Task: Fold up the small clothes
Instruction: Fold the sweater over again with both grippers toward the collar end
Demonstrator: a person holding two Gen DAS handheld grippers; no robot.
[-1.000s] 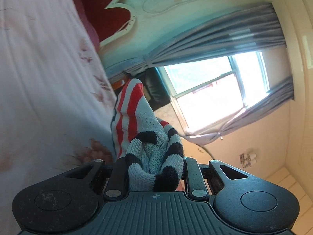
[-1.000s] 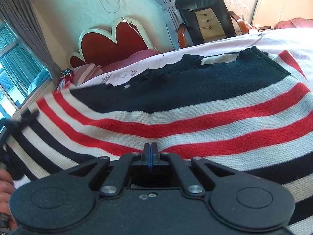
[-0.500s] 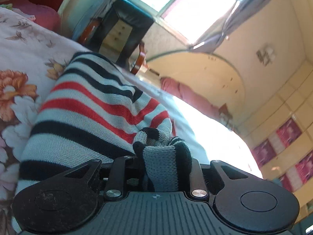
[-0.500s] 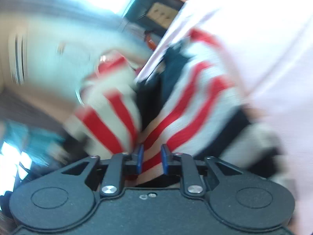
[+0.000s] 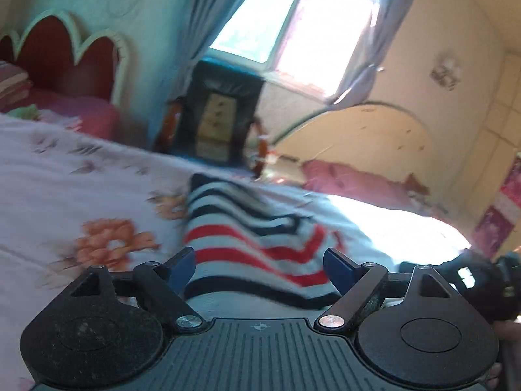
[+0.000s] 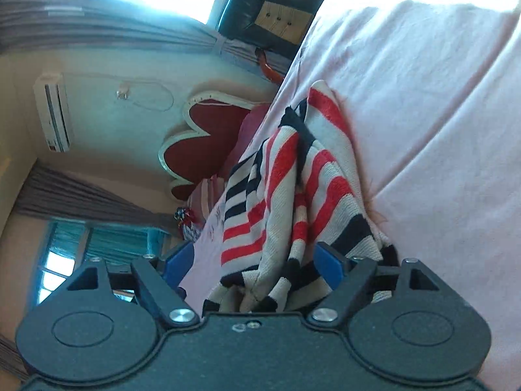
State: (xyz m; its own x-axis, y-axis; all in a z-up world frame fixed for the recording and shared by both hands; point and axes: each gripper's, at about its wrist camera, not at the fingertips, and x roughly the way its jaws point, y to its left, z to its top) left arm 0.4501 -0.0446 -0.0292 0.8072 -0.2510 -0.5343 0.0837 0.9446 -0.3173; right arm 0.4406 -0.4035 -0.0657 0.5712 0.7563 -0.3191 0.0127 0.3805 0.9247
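Observation:
A small knitted sweater (image 5: 247, 238) with red, white and black stripes lies bunched on the pink floral bed sheet (image 5: 81, 195). My left gripper (image 5: 259, 268) is open and empty, its blue pads on either side of the sweater's near edge. My right gripper (image 6: 252, 265) is also open, with the sweater (image 6: 293, 195) lying crumpled between and beyond its blue pads, not clamped. The right view is rolled sideways. A dark part of the other gripper (image 5: 472, 283) shows at the right edge of the left wrist view.
A red scalloped headboard (image 5: 65, 55) and pink pillows stand at the head of the bed. A black chair (image 5: 221, 114) sits under the bright window (image 5: 306, 29). A second bed with a cream headboard (image 5: 358, 146) is at the right. An air conditioner (image 6: 55, 114) hangs on the wall.
Both grippers have opened and let go of the sweater, which has dropped onto the bed in a folded heap. Both cameras have swung round sharply.

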